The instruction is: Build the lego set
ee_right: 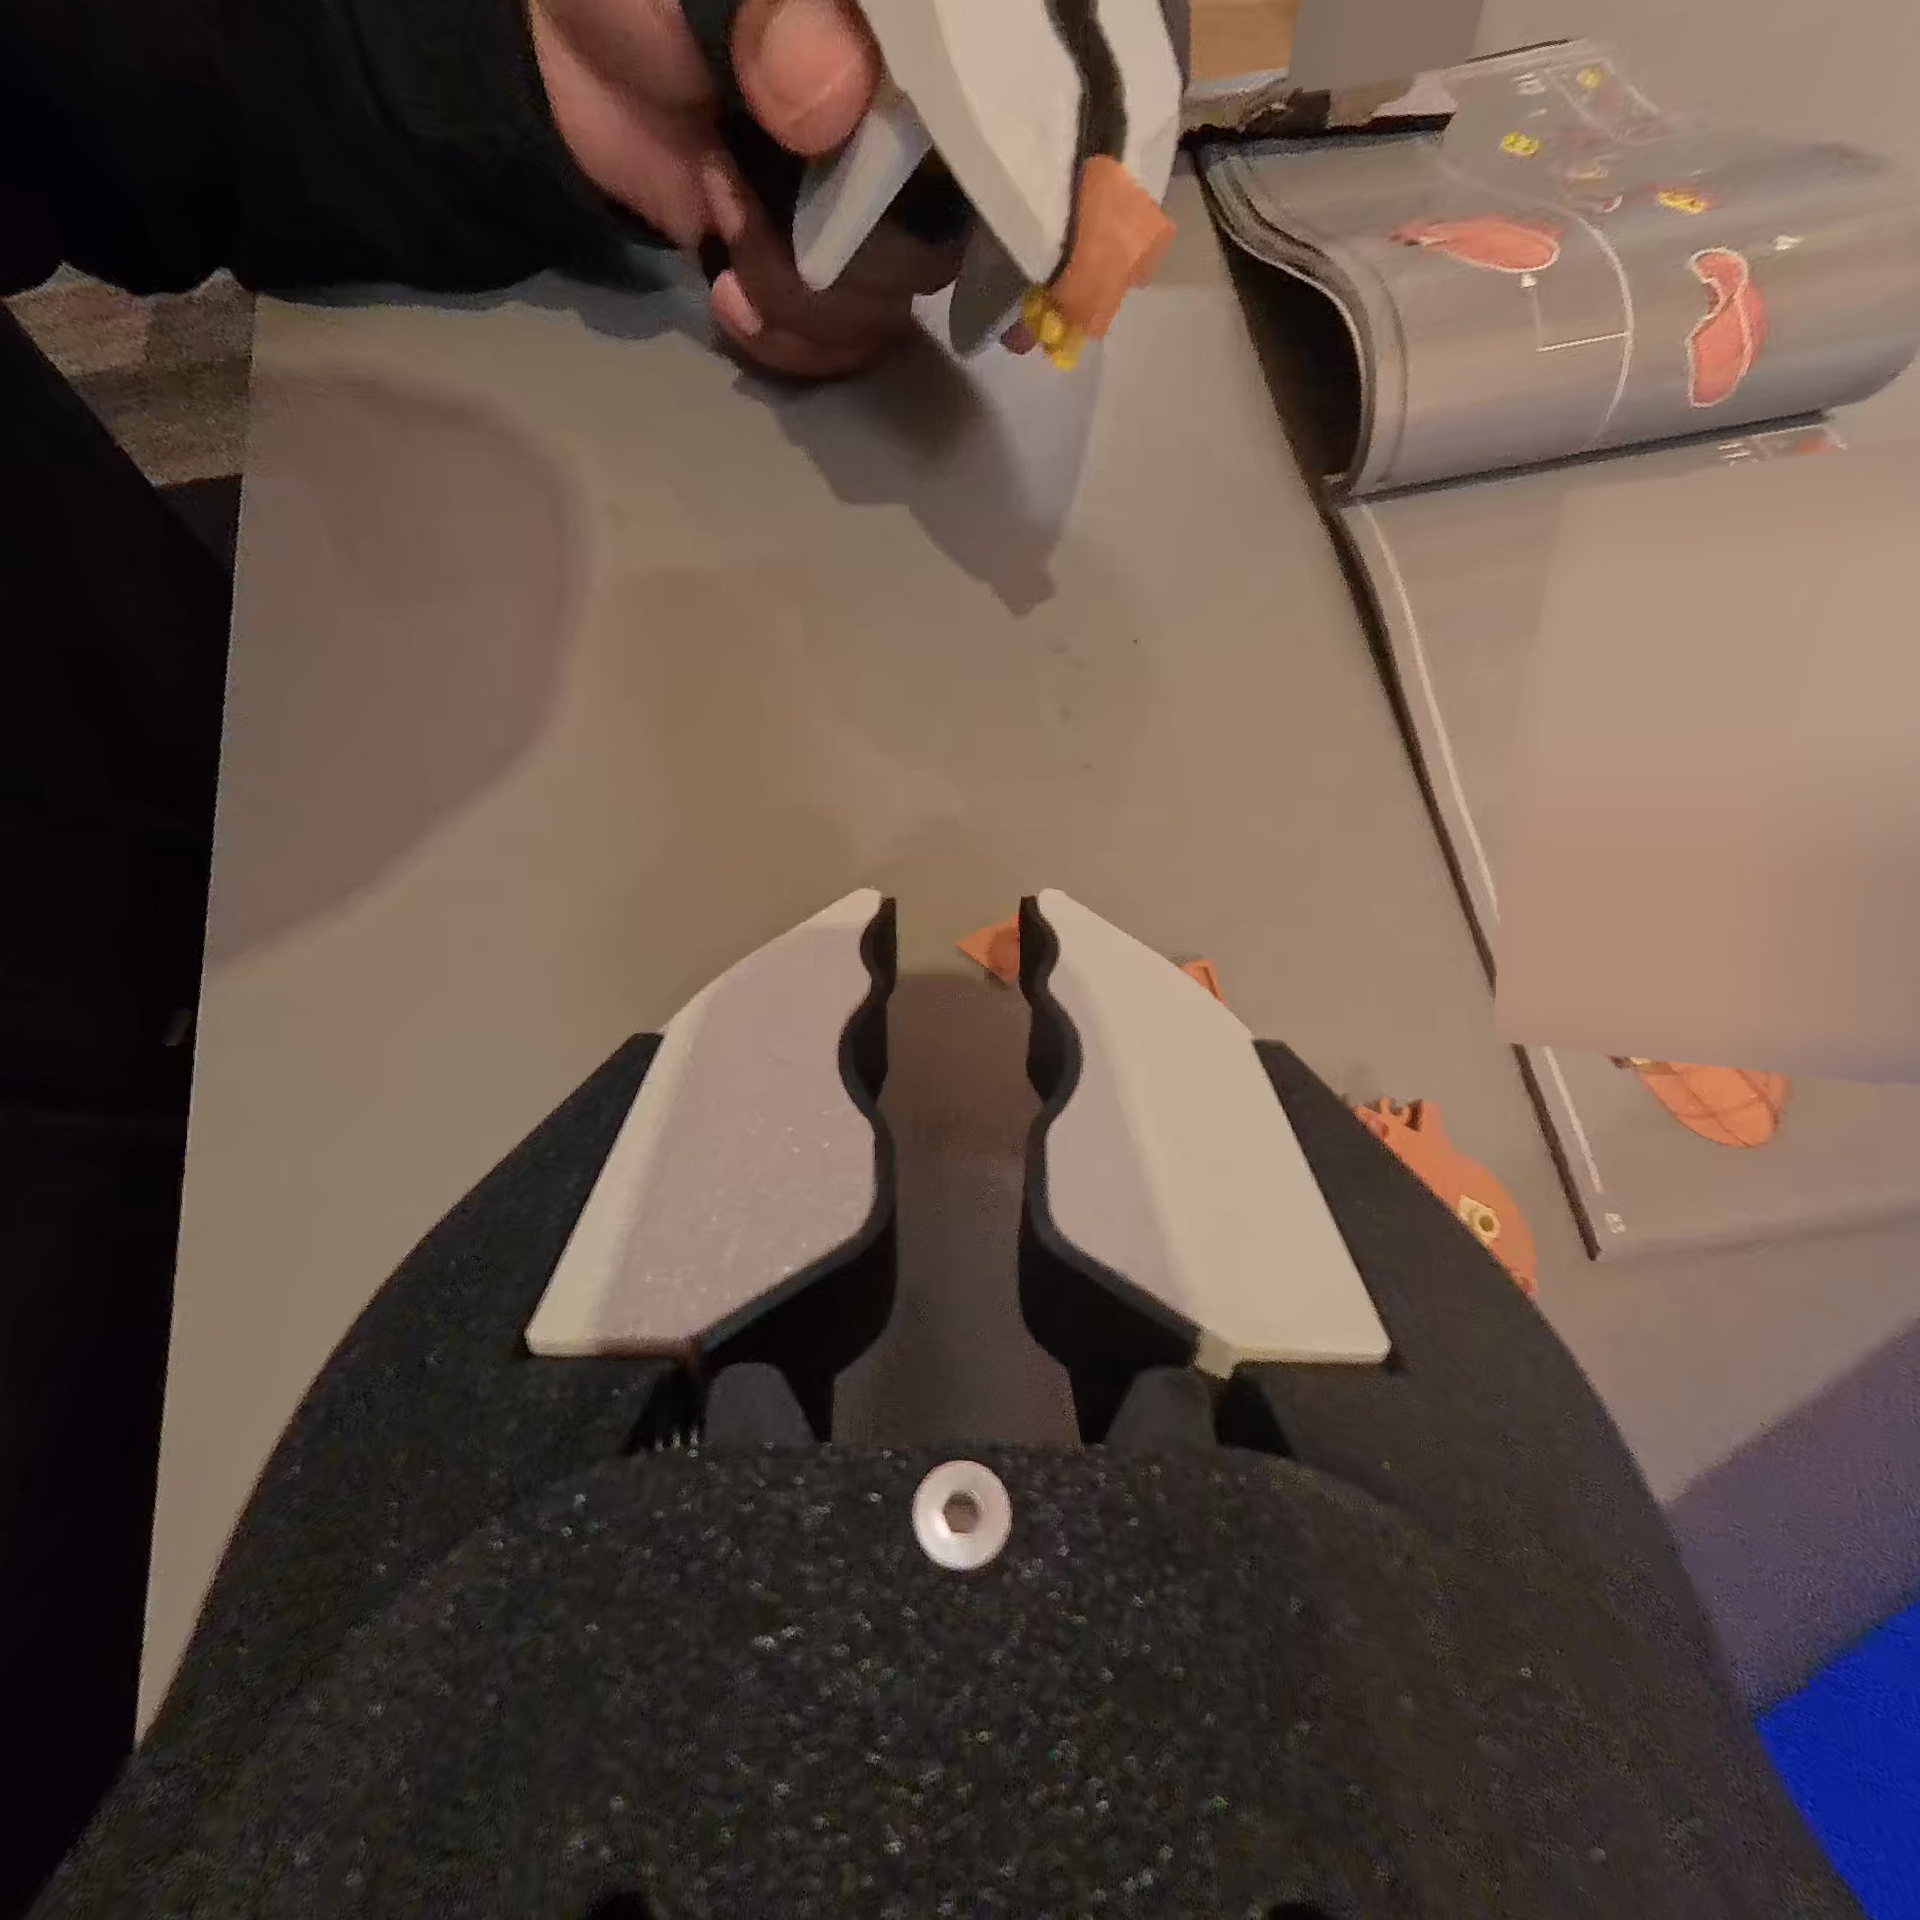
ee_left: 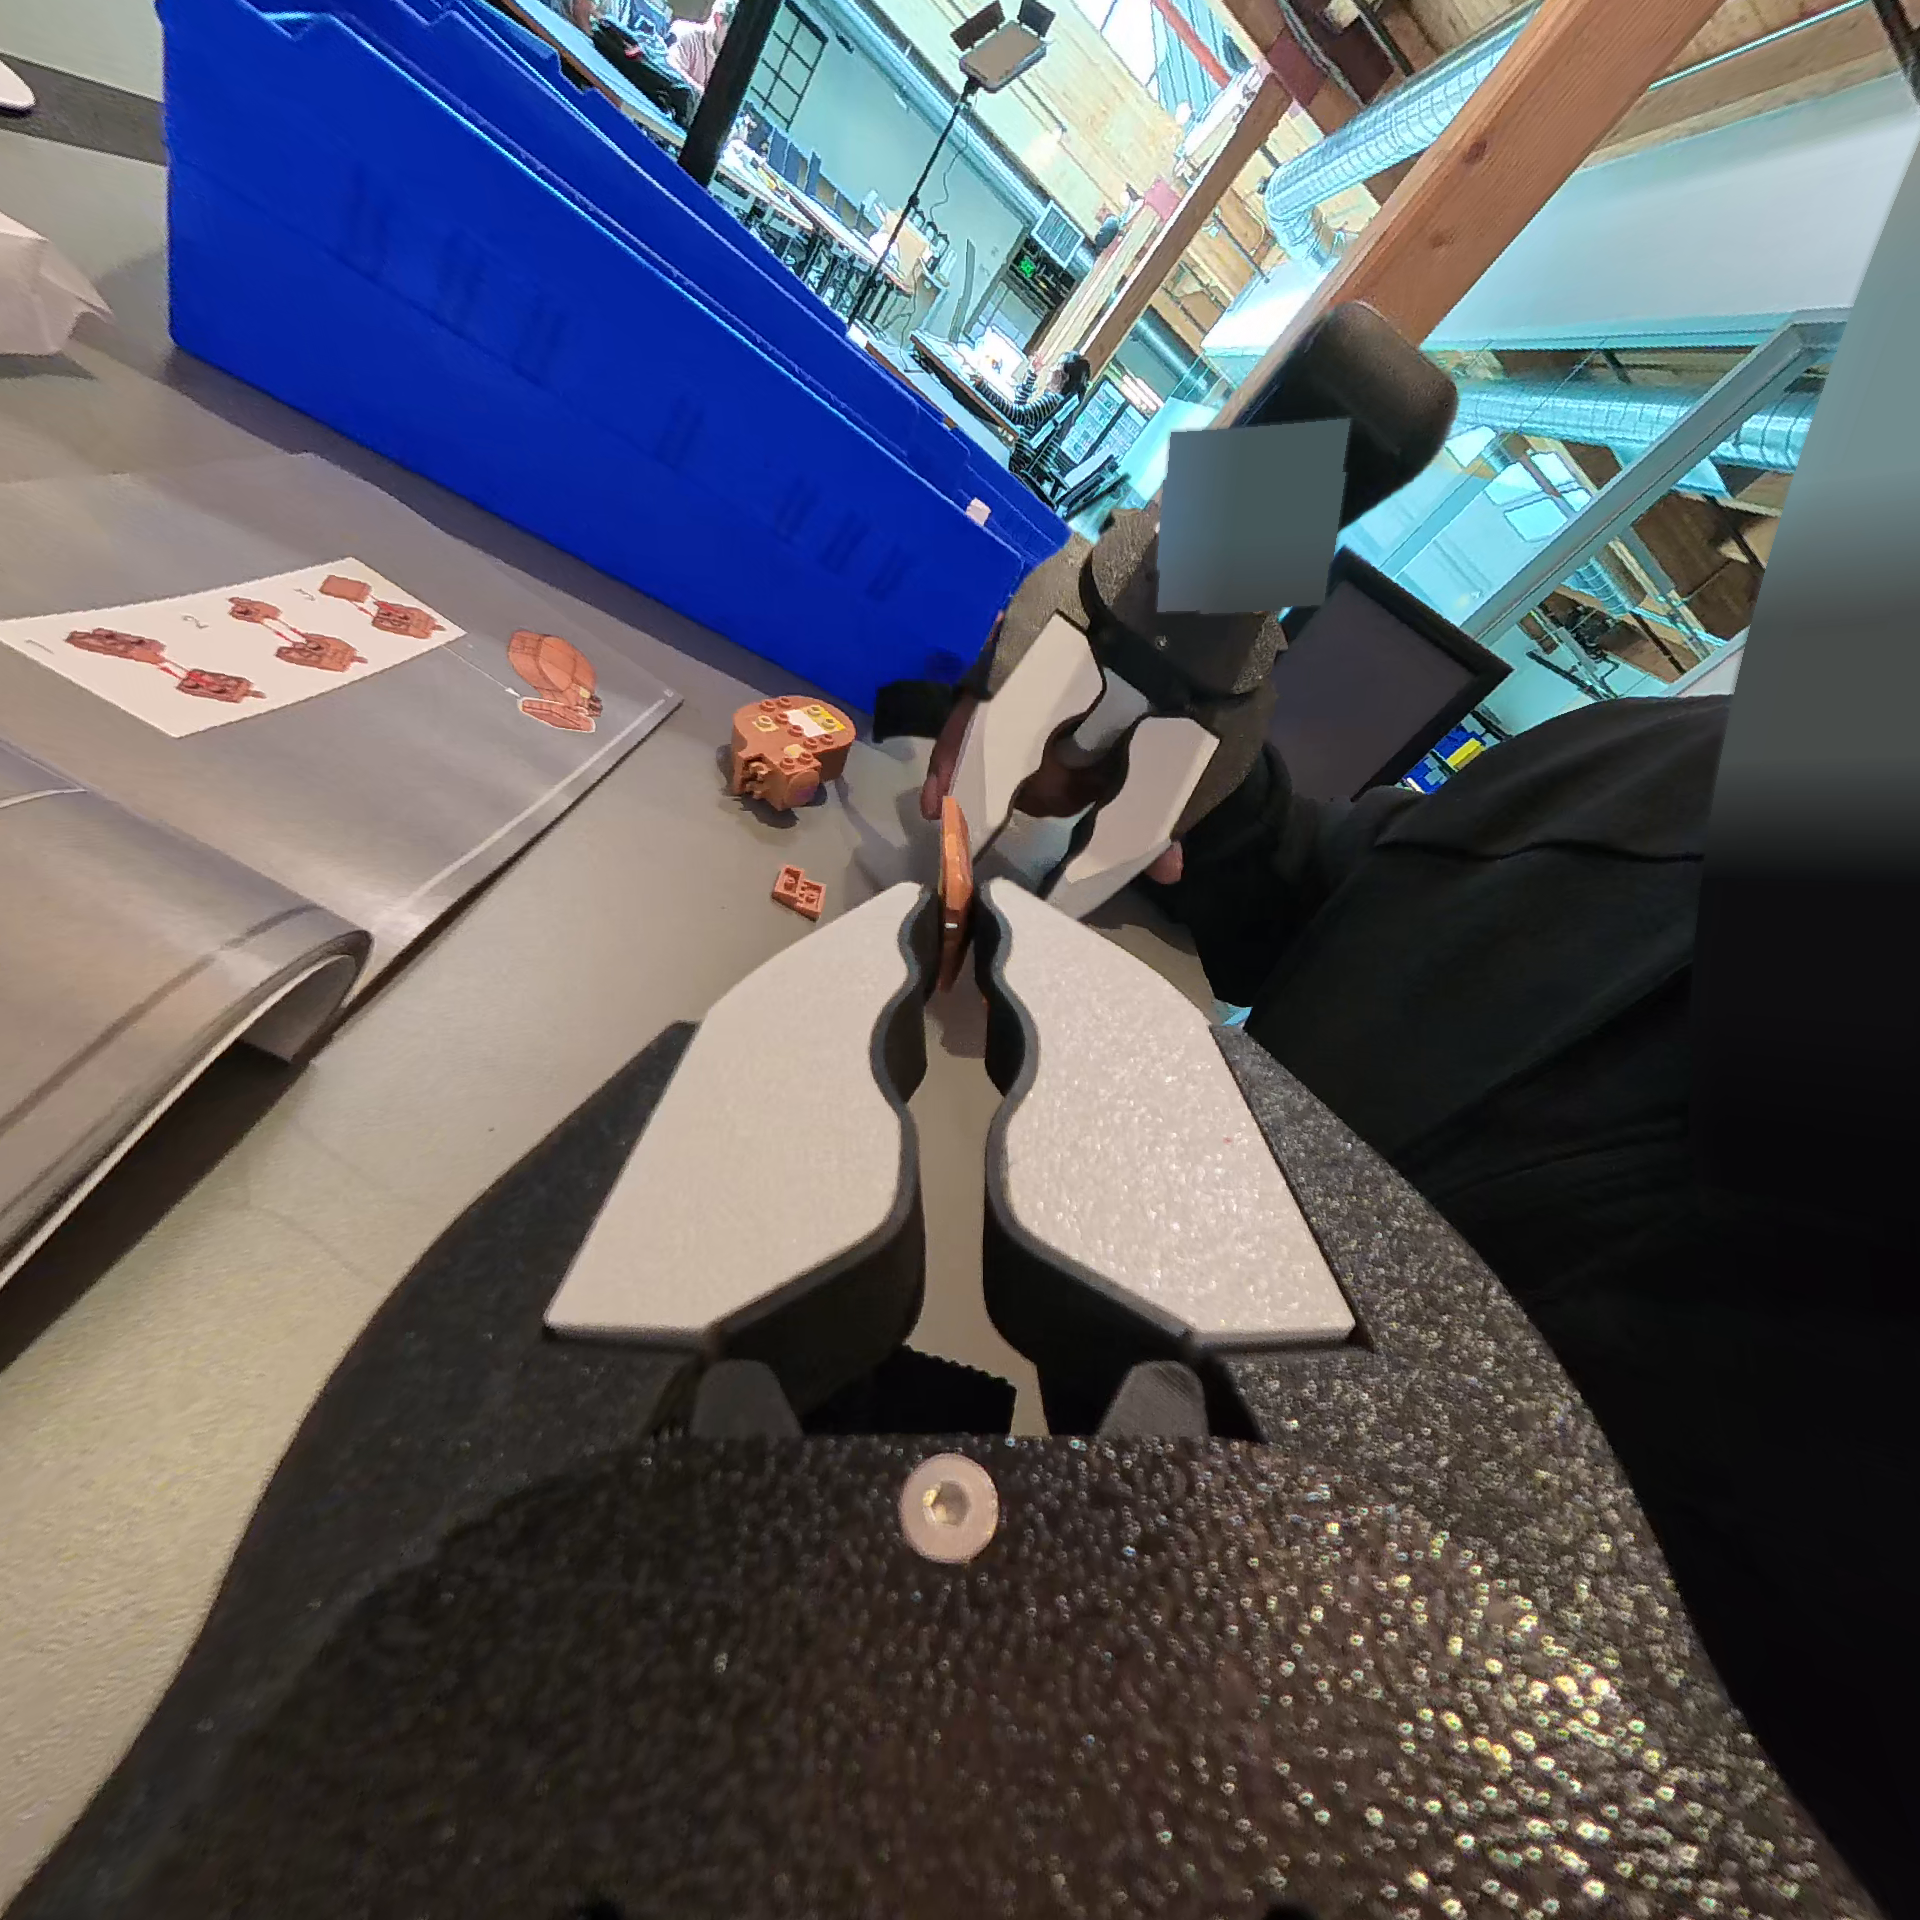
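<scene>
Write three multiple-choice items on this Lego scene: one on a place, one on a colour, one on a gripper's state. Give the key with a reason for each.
1. Where does the rounded brown assembly sit?
A. on the open booklet
B. on the table beside the booklet
C. in the crate

2. What colour is the crate?
A. blue
B. red
C. white

3. What is the state of the left gripper?
A. open and empty
B. shut on a flat brown piece
C. out of view

Key: 1 B, it rests on the grey table just past the corner of the instruction booklet. 2 A, its walls are plain blue. 3 B, the flat brown piece stands on edge, pinched at the tips, while the right gripper is open.
</scene>
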A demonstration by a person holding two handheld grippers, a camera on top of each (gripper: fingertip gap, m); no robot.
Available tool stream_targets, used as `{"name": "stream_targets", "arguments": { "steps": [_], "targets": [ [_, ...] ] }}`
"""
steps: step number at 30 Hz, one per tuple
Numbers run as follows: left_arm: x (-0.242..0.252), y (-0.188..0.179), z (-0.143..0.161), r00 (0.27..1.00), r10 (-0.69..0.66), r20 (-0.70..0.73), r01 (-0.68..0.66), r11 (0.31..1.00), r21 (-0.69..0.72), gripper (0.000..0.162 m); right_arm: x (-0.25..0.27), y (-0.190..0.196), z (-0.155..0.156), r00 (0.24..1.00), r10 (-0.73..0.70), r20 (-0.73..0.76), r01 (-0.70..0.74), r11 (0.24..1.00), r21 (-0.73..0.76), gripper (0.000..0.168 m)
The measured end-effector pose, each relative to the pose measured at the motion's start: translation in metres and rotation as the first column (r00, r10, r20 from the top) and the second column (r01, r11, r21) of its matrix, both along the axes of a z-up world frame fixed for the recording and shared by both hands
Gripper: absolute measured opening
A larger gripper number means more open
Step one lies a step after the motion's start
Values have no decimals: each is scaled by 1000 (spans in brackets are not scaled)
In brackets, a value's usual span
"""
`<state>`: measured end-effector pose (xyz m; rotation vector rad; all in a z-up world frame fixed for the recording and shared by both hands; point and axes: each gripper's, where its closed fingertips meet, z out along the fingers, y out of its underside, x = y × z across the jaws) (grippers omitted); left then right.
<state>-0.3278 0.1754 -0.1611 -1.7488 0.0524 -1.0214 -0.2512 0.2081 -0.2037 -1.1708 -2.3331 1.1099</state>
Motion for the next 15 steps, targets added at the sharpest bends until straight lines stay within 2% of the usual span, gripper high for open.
{"name": "stream_targets", "arguments": {
  "steps": [15],
  "targets": [
    [1, 0, -1, 1000, -4, -1, 4, 1000, -6, 5, -1, 2, 1, 1000, -13, -2, 13, 1000, -17, 22]
  ]
}}
